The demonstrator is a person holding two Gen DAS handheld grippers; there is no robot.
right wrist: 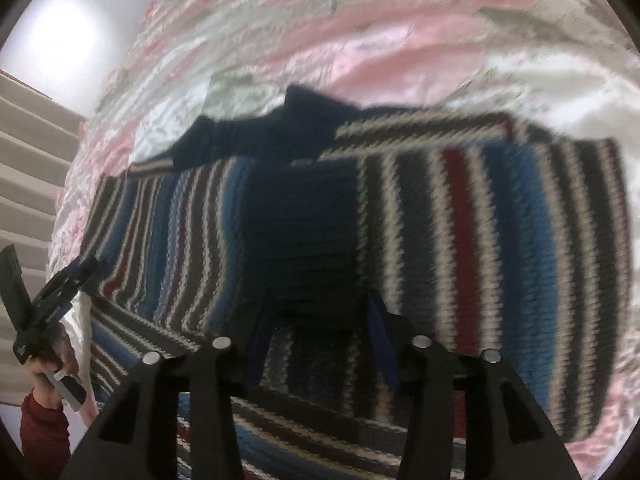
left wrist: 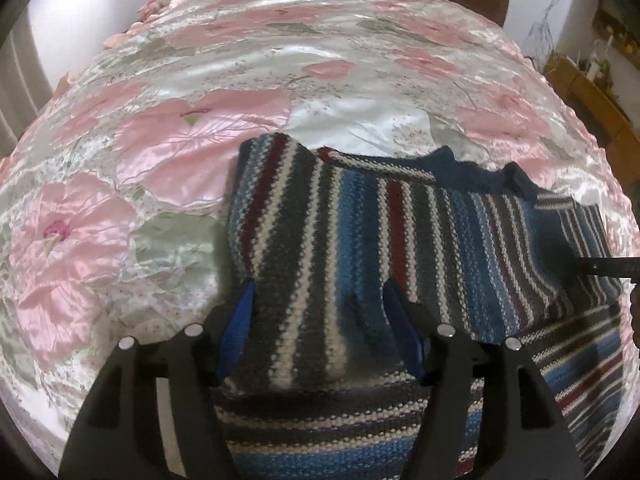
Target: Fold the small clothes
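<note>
Through the left wrist camera I am looking along my left tool [left wrist: 318,300], whose blue fingers [left wrist: 240,320] are standing apart on either side of a fold of the striped sweater [left wrist: 420,232]; whether they are pressing the knit I cannot tell. The sweater is lying on the flowered bedspread [left wrist: 160,152], its long axis running from just ahead of this tool off to the right, dark collar [left wrist: 472,172] at the far edge.

Through the right wrist camera my right tool [right wrist: 320,320] is hanging with fingers apart over the dark blue middle panel [right wrist: 300,220], the stripes spreading left and right. My left tool [right wrist: 60,284] is showing at the sweater's left end, so each tool is nearest its own side.
</note>
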